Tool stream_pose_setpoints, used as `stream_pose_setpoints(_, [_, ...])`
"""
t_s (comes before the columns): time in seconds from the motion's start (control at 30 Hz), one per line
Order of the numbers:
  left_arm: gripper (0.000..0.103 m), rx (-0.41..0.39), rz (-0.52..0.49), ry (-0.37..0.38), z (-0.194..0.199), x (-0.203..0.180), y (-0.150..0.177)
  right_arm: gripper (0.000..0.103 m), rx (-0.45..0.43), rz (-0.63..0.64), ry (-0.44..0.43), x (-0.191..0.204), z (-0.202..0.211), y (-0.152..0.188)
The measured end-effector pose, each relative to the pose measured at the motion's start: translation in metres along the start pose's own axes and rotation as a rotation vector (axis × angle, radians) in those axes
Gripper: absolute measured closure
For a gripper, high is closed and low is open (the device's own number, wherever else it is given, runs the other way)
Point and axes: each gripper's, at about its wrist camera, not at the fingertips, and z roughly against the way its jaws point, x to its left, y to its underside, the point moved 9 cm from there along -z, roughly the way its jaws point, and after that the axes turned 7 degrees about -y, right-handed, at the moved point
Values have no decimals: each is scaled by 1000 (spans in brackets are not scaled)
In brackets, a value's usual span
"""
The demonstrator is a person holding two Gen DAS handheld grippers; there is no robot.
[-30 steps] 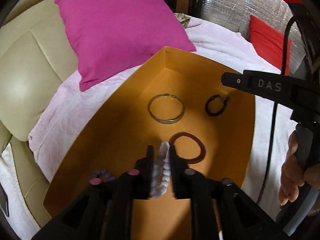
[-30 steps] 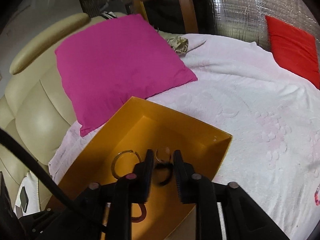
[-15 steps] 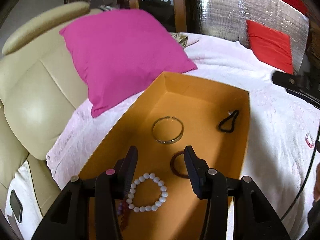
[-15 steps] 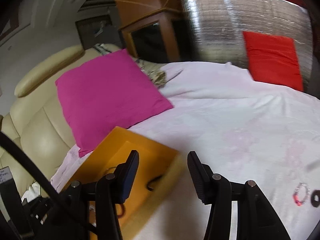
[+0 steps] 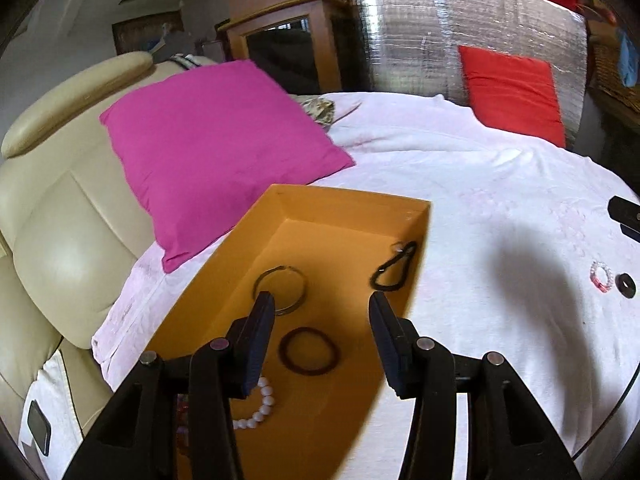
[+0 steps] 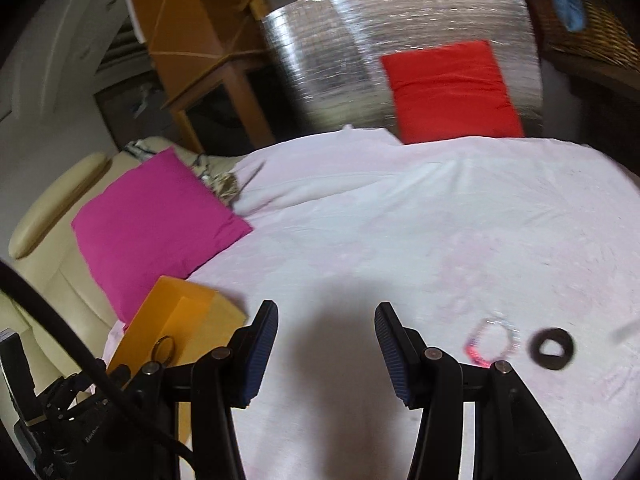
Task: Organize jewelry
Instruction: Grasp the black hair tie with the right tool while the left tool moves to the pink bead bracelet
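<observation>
An orange box lies on the white bed cover. In it are a metal bangle, a dark red ring bracelet, a white bead bracelet and a black cord loop. My left gripper is open and empty above the box. My right gripper is open and empty over the bare cover. To its right lie a pink and clear bead bracelet and a black ring; both also show in the left wrist view, bracelet and ring.
A magenta pillow leans on the cream headboard behind the box. A red pillow stands at the far side against a silver foil panel. A phone lies low at the left.
Both grippers have opened and pulled back from the box. The left one let the white bead bracelet go into the box. The right one has swung right, over the bed cover.
</observation>
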Motion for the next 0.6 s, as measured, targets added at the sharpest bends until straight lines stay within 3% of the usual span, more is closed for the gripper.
stream_pose_setpoints(0.6, [53,-36,-137,50,27,-94,-3,49,-71,-158,74,-109,67,9])
